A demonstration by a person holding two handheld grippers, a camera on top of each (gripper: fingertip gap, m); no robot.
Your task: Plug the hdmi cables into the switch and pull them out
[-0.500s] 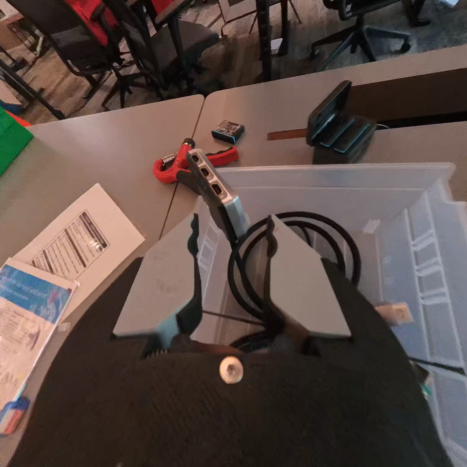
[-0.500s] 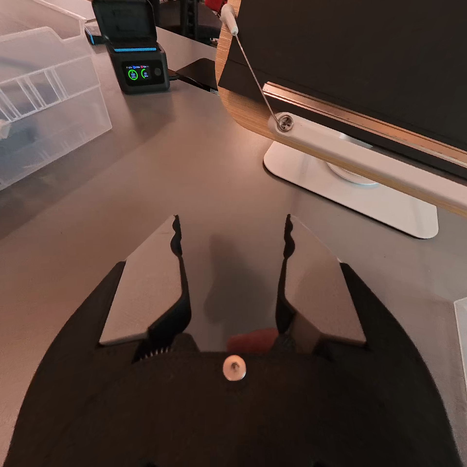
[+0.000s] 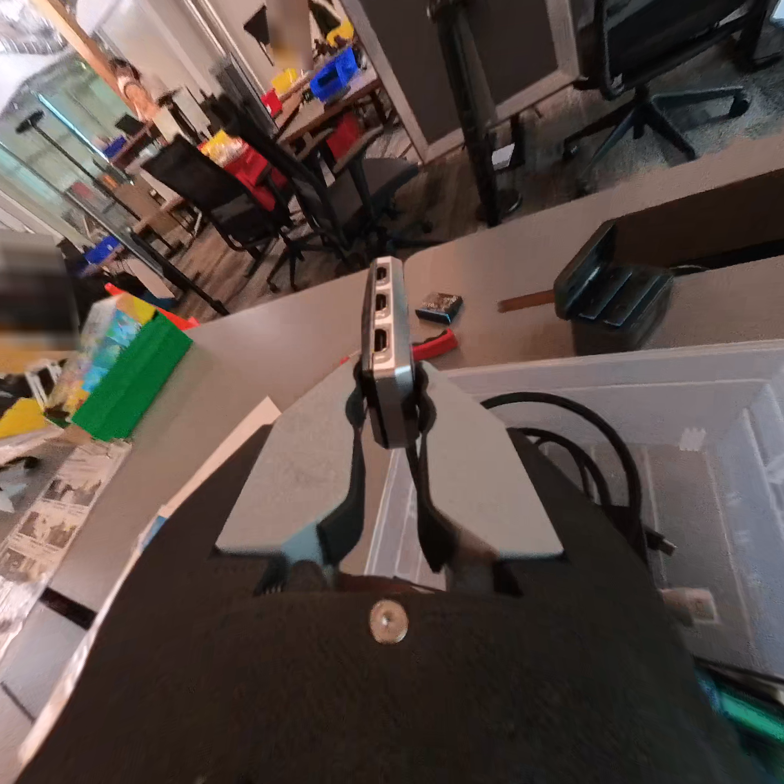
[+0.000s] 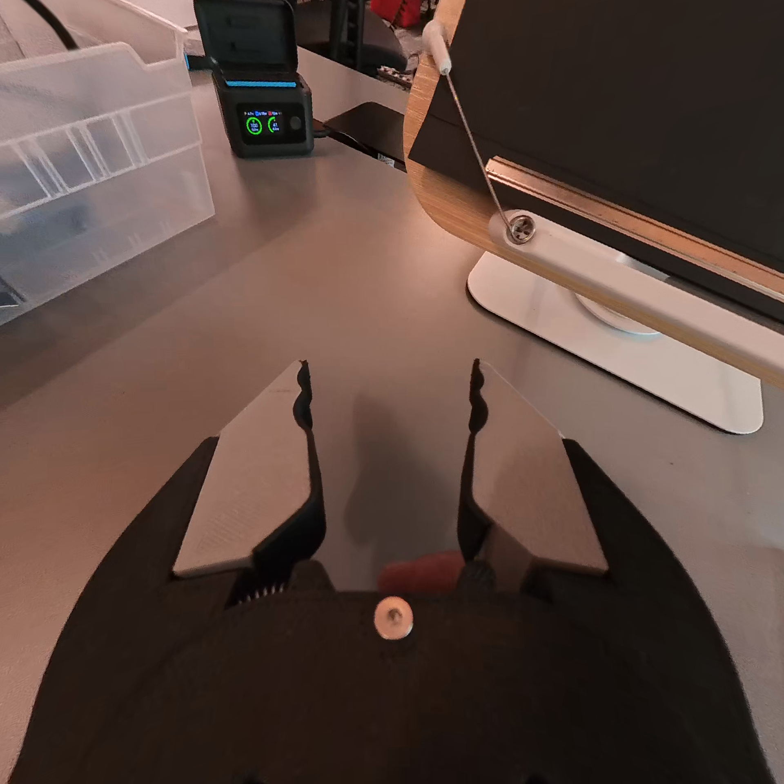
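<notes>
While our left tool (image 3: 388,396) pinches the switch (image 3: 387,339) between its two grey fingertips, the slim metal box stands nearly upright, clear of the counter (image 3: 271,339). We count three HDMI ports down its dark front face, none with a plug in it; its edges are brushed silver with rounded corners. Below and right of the switch sits one clear plastic bin (image 3: 636,394), ribbed along its walls, and inside it we see black cable (image 3: 611,441) coiled in at least two round loops, with one plug end lying near the bin's right wall. Just beyond the bin, toward the counter's far edge, we see one small flat black pack with a blue rim (image 3: 439,306), one red handle (image 3: 437,343) partly hidden behind the switch, and one black charging case (image 3: 611,292) with its lid raised. At the counter's left edge stands one green box (image 3: 131,377), with printed paper sheets (image 3: 51,522) lying nearer us.

Our right tool (image 4: 390,382) hangs unclenched, its two wedge-shaped grey fingers spread wide with nothing between them, low over bare, smooth grey counter (image 4: 339,275). In its view the same clear bin (image 4: 97,169) sits at left, the charging case (image 4: 265,106) shows a lit screen with two green rings, and at right one white flat-footed stand (image 4: 615,365) carries a dark panel edged in wood.
</notes>
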